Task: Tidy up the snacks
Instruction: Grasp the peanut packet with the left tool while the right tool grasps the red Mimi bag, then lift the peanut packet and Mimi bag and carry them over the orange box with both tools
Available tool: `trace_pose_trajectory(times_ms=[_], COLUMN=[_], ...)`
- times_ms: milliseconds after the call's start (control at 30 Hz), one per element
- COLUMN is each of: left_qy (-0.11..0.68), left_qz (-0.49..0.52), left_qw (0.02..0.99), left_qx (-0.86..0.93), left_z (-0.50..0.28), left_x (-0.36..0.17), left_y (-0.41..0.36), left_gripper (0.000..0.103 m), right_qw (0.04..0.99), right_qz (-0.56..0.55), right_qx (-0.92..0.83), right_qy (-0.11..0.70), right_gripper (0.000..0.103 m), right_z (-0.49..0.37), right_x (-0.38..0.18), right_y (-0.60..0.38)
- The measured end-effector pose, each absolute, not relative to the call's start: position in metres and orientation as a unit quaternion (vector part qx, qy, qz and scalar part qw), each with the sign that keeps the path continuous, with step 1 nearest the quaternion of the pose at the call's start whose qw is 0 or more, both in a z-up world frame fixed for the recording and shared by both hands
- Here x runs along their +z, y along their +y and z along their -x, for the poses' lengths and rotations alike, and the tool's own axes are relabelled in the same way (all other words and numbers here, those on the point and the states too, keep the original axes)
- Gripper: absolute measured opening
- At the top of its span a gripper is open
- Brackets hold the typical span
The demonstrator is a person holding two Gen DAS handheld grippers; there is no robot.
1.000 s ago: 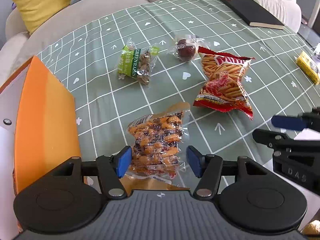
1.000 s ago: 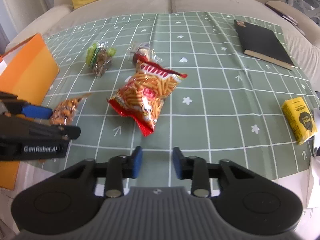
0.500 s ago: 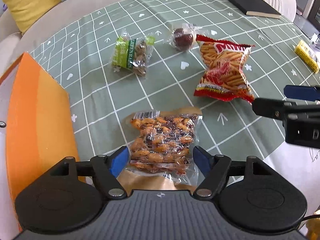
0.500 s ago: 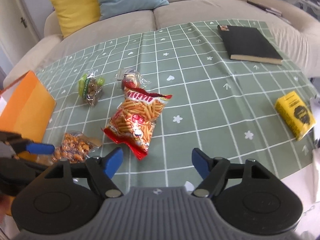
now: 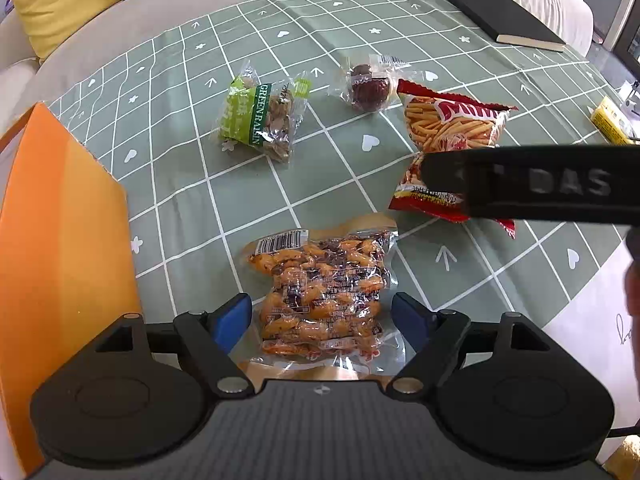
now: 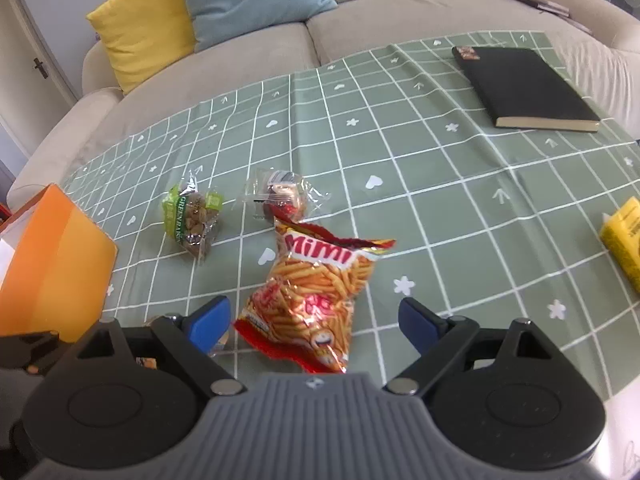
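peanut pack (image 5: 320, 300) lying flat on the surface (image 5: 240, 208), sitting right between the spread fingers of the left tongs (image 5: 321, 318), long axis running straight away from them, barcode end farthest. red "mimi" stick-snack bag (image 6: 316, 300) lying likewise between the wide-apart right tongs (image 6: 314, 320), name end pointing away. reading "green raisin" on the green packet (image 5: 262, 118), "das" on the neighbouring tool. orange box (image 5: 56, 240) waiting just left of the peanuts, likely the destination.

Bright daylight, soft shadows, fisheye-warped edges.
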State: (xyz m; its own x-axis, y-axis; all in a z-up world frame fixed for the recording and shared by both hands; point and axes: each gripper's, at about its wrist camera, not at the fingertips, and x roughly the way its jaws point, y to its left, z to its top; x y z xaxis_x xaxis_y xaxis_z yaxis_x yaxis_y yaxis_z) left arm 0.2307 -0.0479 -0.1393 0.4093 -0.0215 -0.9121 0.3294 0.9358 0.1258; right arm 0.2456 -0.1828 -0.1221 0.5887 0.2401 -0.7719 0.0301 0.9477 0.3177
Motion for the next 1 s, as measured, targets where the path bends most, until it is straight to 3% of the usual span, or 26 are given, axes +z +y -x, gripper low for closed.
trace_pose_trajectory(times_ms=[233,300,500,700,1000], left_qy=[0.536,0.536,0.539,0.540,0.543], left_qz=[-0.127,-0.123,-0.118,-0.111,-0.089], left_qw=[0.828,0.828,0.828,0.828,0.830], left_qx=[-0.104,-0.107,-0.104,-0.097,-0.089], left_z=[-0.233,-0.233,-0.233,-0.231,-0.219], left_x=[-0.140,-0.140,-0.139,-0.138,-0.135], left_y=[-0.045,-0.045,-0.046,-0.045,-0.045], left_gripper=[0.094,0.090,0.086,0.085,0.084], right_qw=[0.876,0.874,0.874,0.875,0.875], right_qz=[-0.137,-0.136,-0.115,-0.092,-0.087], right_qx=[0.061,0.063,0.069,0.078,0.075], right_qy=[0.459,0.462,0.467,0.469,0.471], right_gripper=[0.076,0.063,0.050,0.043,0.040], right_z=[-0.258,-0.258,-0.255,-0.242,-0.215], right_x=[-0.127,-0.128,-0.129,-0.125,-0.118], right_y=[-0.174,-0.173,-0.170,-0.168,-0.175])
